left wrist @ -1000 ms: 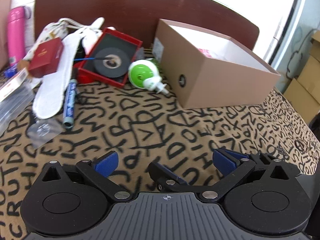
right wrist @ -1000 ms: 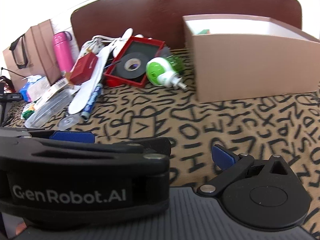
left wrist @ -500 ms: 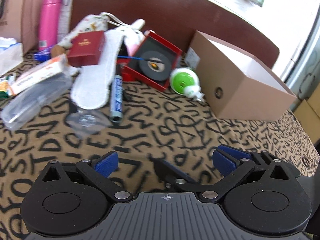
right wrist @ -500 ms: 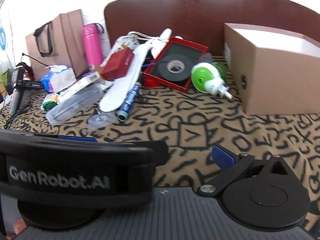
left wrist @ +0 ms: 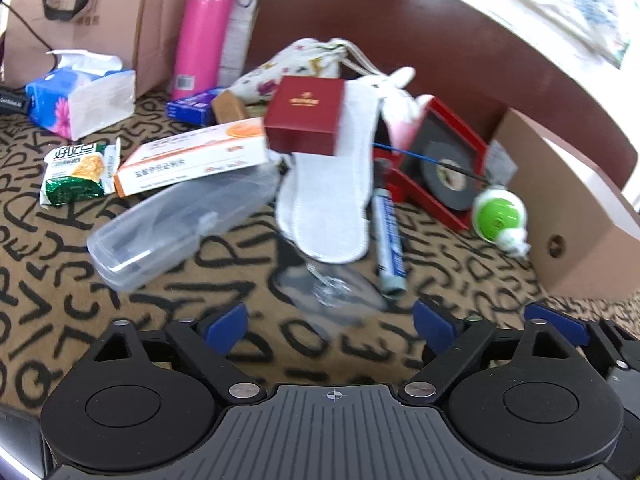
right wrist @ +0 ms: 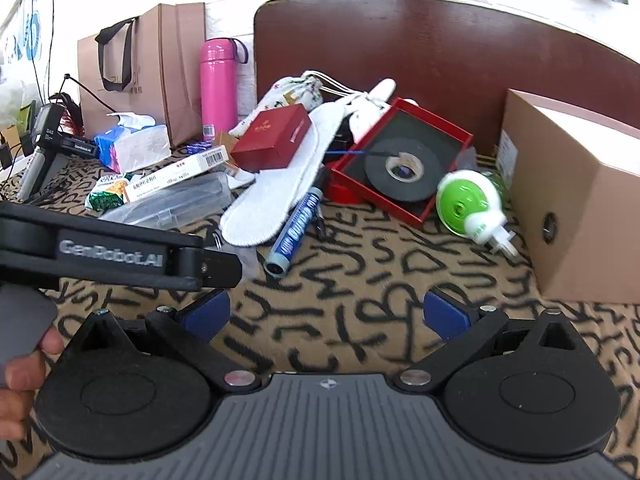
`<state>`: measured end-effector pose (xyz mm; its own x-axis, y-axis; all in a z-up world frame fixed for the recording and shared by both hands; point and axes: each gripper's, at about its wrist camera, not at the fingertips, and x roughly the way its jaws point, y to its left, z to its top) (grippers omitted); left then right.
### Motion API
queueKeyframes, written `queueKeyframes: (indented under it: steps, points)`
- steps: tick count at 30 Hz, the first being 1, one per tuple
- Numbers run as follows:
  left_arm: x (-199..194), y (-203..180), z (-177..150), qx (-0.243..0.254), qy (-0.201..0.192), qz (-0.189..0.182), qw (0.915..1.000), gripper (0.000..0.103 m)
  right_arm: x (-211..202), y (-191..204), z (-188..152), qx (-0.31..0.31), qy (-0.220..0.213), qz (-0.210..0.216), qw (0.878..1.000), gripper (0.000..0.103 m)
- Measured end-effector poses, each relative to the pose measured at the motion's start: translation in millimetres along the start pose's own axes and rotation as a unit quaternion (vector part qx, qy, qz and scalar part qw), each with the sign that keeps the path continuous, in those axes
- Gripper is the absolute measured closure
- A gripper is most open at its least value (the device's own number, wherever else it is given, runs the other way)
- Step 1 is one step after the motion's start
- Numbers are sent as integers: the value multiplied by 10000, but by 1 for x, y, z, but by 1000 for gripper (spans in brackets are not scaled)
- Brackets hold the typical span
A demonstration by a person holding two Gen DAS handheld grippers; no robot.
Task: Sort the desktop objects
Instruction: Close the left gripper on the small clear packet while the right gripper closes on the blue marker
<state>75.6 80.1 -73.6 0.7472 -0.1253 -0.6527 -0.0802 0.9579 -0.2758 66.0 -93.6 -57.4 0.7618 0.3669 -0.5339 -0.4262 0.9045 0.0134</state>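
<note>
A clutter pile lies on the letter-patterned cloth: a clear plastic case (left wrist: 180, 228), white insoles (left wrist: 332, 196), a blue marker (left wrist: 388, 240), a dark red box (left wrist: 306, 114), a red tray with black tape (right wrist: 400, 168) and a green-white plug-in device (right wrist: 468, 204). An open cardboard box (right wrist: 576, 196) stands at the right. My left gripper (left wrist: 330, 322) is open and empty, just short of a clear suction cup (left wrist: 332, 284). My right gripper (right wrist: 326, 312) is open and empty over bare cloth, with the left gripper's body (right wrist: 112, 252) at its left.
A pink bottle (left wrist: 202, 28), a brown paper bag (right wrist: 148, 64), a tissue pack (left wrist: 80, 96), a snack packet (left wrist: 76, 172) and an orange-white carton (left wrist: 192, 156) lie at the back left. A dark wooden board (right wrist: 440, 48) closes the back.
Both grippers have swung left, bringing the clutter pile to the centre and the cardboard box to the right edge. Both stay open and empty.
</note>
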Motion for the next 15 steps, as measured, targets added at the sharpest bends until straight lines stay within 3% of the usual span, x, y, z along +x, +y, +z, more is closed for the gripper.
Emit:
queueKeyframes:
  steps: [8, 12, 15]
  points:
    - [25, 8, 17, 8, 46, -9, 10000, 29, 25, 12, 7, -270, 84, 105, 9995, 14]
    - [33, 6, 23, 133, 38, 26, 9999, 36, 35, 13, 8, -266, 167, 204, 9993, 25]
    - [37, 4, 25, 234, 46, 16, 9997, 46, 40, 13, 10, -228, 219, 251, 9992, 32]
